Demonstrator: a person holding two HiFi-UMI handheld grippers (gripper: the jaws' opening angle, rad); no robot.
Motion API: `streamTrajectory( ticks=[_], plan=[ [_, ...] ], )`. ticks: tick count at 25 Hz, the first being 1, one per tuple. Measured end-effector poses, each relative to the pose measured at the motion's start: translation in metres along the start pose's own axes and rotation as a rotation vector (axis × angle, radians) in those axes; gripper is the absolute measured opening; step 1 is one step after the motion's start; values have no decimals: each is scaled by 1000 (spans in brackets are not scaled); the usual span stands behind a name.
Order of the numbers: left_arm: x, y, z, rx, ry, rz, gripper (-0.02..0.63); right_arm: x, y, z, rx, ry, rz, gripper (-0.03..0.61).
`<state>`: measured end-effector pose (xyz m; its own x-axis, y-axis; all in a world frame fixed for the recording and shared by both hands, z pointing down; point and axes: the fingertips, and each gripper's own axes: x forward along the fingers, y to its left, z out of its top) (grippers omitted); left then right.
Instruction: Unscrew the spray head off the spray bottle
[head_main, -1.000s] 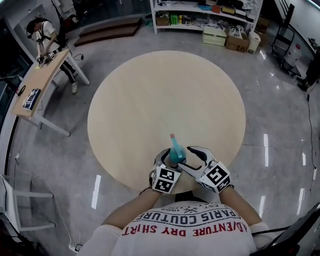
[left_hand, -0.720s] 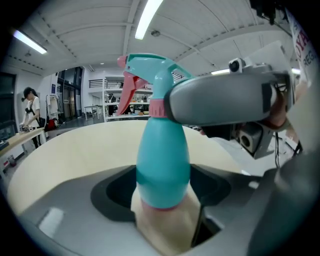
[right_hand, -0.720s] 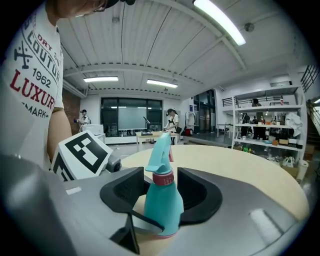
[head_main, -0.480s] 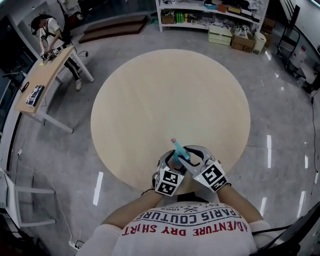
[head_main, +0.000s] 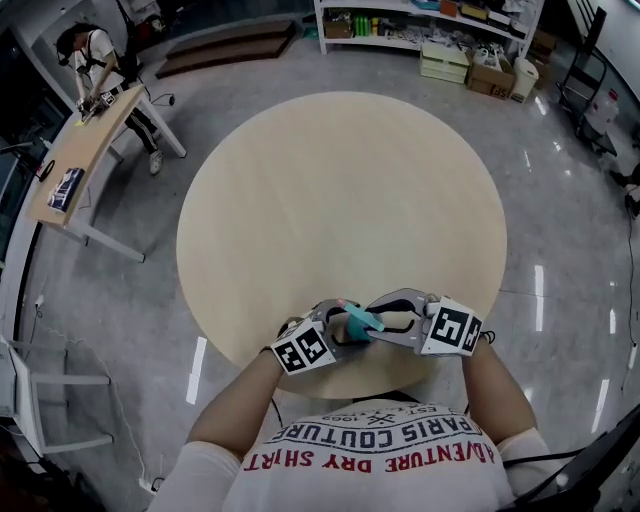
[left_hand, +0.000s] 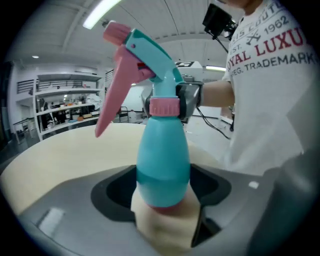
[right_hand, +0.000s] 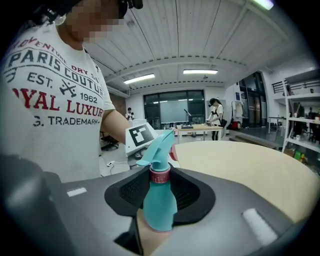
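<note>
Gripping teal bottle (head_main: 358, 321) round its body with left gripper (head_main: 338, 328), lower centre of head view, over table (head_main: 340, 180) near edge. Pinching pink collar (left_hand: 164, 106) under spray head (left_hand: 150, 55) with right gripper (head_main: 378, 322), jaws just closing in on it from wider. Tilting nozzle toward upper left of head view.

A teal bottle (left_hand: 162, 165) with pink collar (left_hand: 165, 106) and trigger (left_hand: 112, 95), pale wood table (head_main: 340, 200), white shirt (head_main: 370, 470) printed red and black.
</note>
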<state>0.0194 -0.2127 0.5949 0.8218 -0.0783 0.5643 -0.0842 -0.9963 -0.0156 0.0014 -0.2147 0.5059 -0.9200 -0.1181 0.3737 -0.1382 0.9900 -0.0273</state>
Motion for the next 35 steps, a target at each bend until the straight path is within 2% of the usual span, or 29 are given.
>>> streamTrajectory(
  ticks=[2, 4, 9, 11, 13, 17, 20, 23, 24, 26, 29, 32, 35],
  plan=[
    [-2, 2, -2, 31, 27, -45, 330, 3, -1, 1, 5, -13, 26, 130],
    [-2, 2, -1, 33, 32, -48, 330, 3, -2, 1, 12, -31, 14, 132],
    [1, 3, -1, -37, 25, 31, 330, -1, 2, 0, -11, -56, -135, 145],
    [1, 6, -2, -99, 27, 84, 330, -4, 5, -1, 9, -67, -207, 194],
    [-1, 10, -2, -164, 18, 161, 330, -8, 3, -1, 73, -85, -295, 220],
    [-1, 15, 0, -266, 9, 356, 330, -13, -9, 3, 191, -105, -495, 222],
    [1, 13, 2, -333, 6, 456, 330, -8, -12, 5, 183, -74, -579, 222],
    [1, 10, 4, -365, 19, 518, 330, 0, -14, 2, 132, -8, -625, 192],
    [0, 9, 4, -370, 23, 533, 330, 3, -14, 1, 119, 8, -630, 165],
    [-1, 6, 3, -378, 22, 544, 330, 7, -10, 1, 107, 12, -627, 155],
    [-2, 2, 2, -357, -6, 503, 330, 7, -6, 2, 121, -9, -570, 146],
    [-3, -3, 1, -274, -40, 396, 330, 7, 0, 4, 112, -18, -434, 143],
    [-5, -14, -1, -157, -52, 234, 330, 7, 13, 5, 80, -24, -260, 141]
  ],
)
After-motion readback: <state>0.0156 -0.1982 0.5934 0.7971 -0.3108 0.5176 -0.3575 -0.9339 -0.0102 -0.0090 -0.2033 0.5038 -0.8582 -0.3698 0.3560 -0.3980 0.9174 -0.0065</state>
